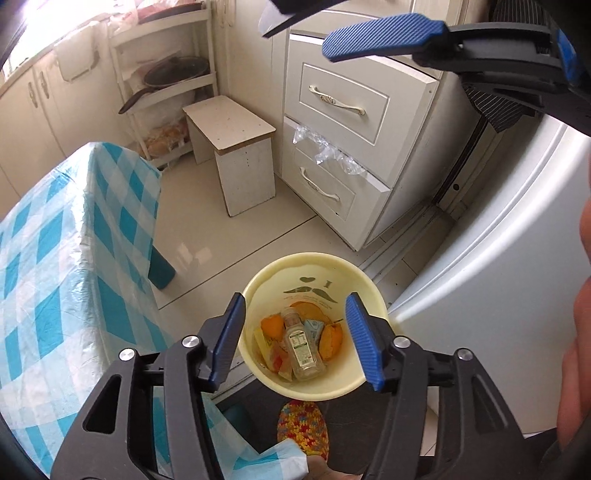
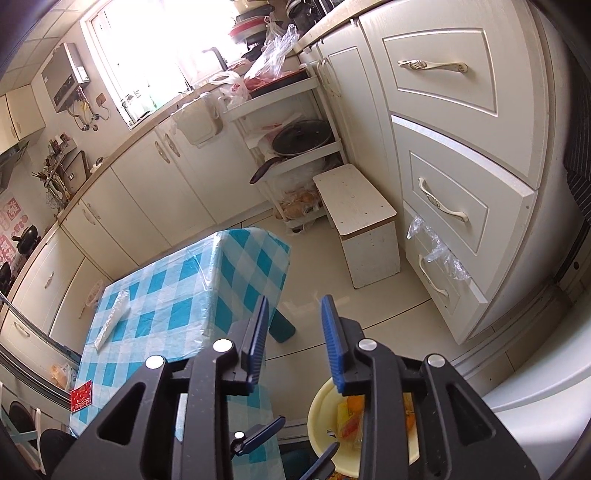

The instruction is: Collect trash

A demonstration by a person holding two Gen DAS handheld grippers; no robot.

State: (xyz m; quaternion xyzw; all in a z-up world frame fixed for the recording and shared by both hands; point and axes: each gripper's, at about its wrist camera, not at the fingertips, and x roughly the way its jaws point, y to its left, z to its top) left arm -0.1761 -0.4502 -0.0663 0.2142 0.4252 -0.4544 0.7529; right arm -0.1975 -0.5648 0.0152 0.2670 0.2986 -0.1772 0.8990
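A pale yellow trash bin [image 1: 280, 266] stands on the floor below my left gripper [image 1: 295, 339], which is open and empty above its mouth. Inside lie a clear plastic bottle [image 1: 301, 349], orange peels [image 1: 330, 341] and small wrappers. My right gripper [image 2: 293, 339] is open and empty, higher up; its blue fingers [image 1: 380, 35] show at the top of the left wrist view. The bin [image 2: 319, 410] shows partly under it in the right wrist view. On the blue checked table [image 2: 166, 317] lie a white wrapper [image 2: 112, 319] and a red packet [image 2: 81, 395].
A white stool [image 1: 236, 147] stands on the tiled floor beside a drawer cabinet [image 1: 343, 122] with plastic film [image 1: 325, 151] caught in a drawer. A shelf rack with a pan [image 2: 299, 140] is behind. A white fridge [image 1: 498, 258] is at right. A colourful slipper [image 1: 303, 428] is below the bin.
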